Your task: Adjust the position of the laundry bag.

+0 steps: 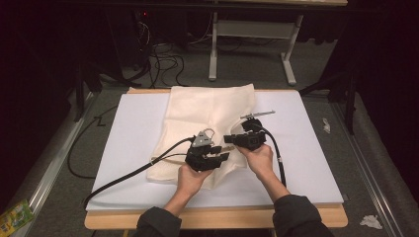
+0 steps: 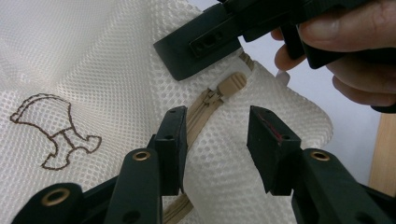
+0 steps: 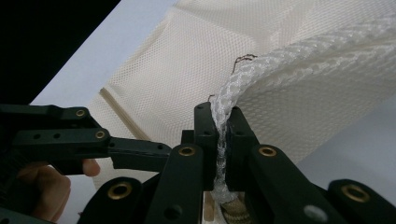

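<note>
Right gripper (image 3: 218,135): jaws closed on a pinched fold of the mesh bag (image 3: 299,84), the netting bunched into a ridge between the pads and lifted off the tabletop (image 3: 140,37); in the high view this gripper (image 1: 228,139) lies at the bag's near right edge, held by the right hand (image 1: 259,158). Left gripper (image 2: 215,144): jaws parted at a moderate width and holding nothing, one jaw on each side of the tan zipper (image 2: 201,112), above the mesh. Zipper pull (image 2: 232,85) lies just beyond the left gripper's jaws, directly beneath the tip of the right gripper as seen in the left gripper view. Left hand (image 1: 190,178) holds its gripper (image 1: 225,157) close beside the right one; the two are near each other over the bag's near edge.

Bag (image 1: 207,128): cream mesh, spread flat over the middle of the white tabletop (image 1: 133,148), reaching from the far edge toward the person. A brown stitched outline figure (image 2: 53,128) marks the mesh to one side of the zipper. Black cables (image 1: 133,170) trail from the grippers across the tabletop.
</note>
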`<control>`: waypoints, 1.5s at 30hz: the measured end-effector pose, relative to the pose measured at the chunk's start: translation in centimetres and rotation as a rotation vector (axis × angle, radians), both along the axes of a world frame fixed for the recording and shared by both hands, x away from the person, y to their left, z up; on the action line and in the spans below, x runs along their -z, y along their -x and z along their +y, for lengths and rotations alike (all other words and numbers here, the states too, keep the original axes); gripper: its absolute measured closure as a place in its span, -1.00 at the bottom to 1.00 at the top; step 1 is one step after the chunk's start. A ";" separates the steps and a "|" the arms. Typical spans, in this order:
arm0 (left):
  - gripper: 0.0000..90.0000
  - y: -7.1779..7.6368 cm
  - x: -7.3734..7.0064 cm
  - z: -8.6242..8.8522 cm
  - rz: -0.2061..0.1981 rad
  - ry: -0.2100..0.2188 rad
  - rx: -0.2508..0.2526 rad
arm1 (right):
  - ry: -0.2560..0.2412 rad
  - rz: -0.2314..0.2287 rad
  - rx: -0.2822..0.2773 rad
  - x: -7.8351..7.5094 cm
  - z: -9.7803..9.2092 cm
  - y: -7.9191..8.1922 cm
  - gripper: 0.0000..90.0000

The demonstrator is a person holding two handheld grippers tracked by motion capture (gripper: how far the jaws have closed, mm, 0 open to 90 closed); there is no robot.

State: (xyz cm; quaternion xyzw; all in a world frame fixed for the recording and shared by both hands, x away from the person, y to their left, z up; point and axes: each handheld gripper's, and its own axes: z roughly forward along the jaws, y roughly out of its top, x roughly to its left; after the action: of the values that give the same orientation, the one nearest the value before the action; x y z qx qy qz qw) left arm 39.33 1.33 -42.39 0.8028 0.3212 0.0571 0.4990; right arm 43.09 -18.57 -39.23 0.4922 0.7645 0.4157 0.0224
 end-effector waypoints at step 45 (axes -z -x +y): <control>0.73 -0.2 -0.2 -0.8 -0.004 -0.022 -0.067 | 0.052 -0.022 0.016 -0.5 1.0 0.2 0.95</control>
State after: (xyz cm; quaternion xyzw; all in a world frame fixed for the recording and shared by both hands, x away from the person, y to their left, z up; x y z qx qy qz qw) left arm 39.54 0.57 -42.14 0.7970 0.3463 0.0787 0.4885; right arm 42.85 -17.57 -38.73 0.4929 0.7709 0.4007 0.0469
